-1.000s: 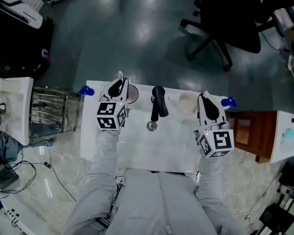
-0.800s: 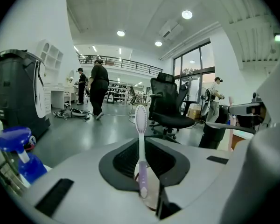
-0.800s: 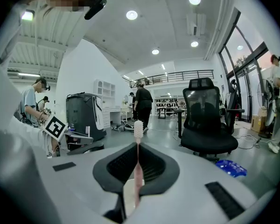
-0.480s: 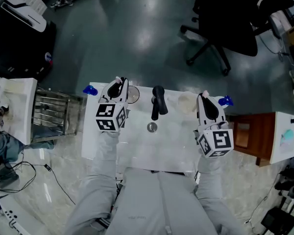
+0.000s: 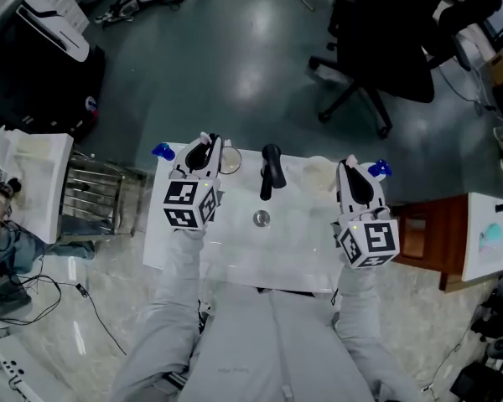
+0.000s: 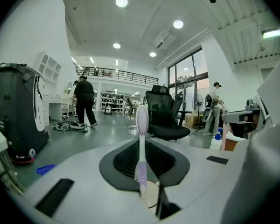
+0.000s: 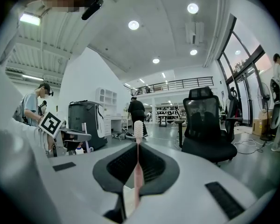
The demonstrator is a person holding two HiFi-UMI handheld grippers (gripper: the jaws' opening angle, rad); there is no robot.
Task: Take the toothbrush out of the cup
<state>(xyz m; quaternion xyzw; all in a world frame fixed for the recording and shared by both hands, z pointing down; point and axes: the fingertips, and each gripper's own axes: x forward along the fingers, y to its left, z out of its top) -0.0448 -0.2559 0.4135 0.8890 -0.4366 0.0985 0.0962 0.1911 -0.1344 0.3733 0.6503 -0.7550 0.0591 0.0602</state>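
Note:
My left gripper point(image 5: 204, 147) is shut on a purple toothbrush point(image 6: 141, 143) that stands upright between its jaws, bristles up. Its lower end hangs just over the mouth of a clear glass cup point(image 5: 230, 160), whose rim point(image 6: 151, 197) shows under the jaws. I cannot tell if the tip is inside. My right gripper point(image 5: 353, 167) is shut on a pink toothbrush point(image 7: 138, 167), also upright. A white cup point(image 5: 319, 173) stands just left of it, and a sliver of the white cup point(image 7: 127, 199) shows below its jaws.
Both cups stand at the back of a white washbasin point(image 5: 277, 254) with a black tap point(image 5: 270, 172) and a drain point(image 5: 261, 219). A wire rack point(image 5: 92, 198) stands left, a wooden cabinet point(image 5: 416, 224) right. An office chair point(image 5: 386, 48) and people are beyond.
Both grippers keep their toothbrushes and stay nearly where they were over the cups. The head view has drifted slightly.

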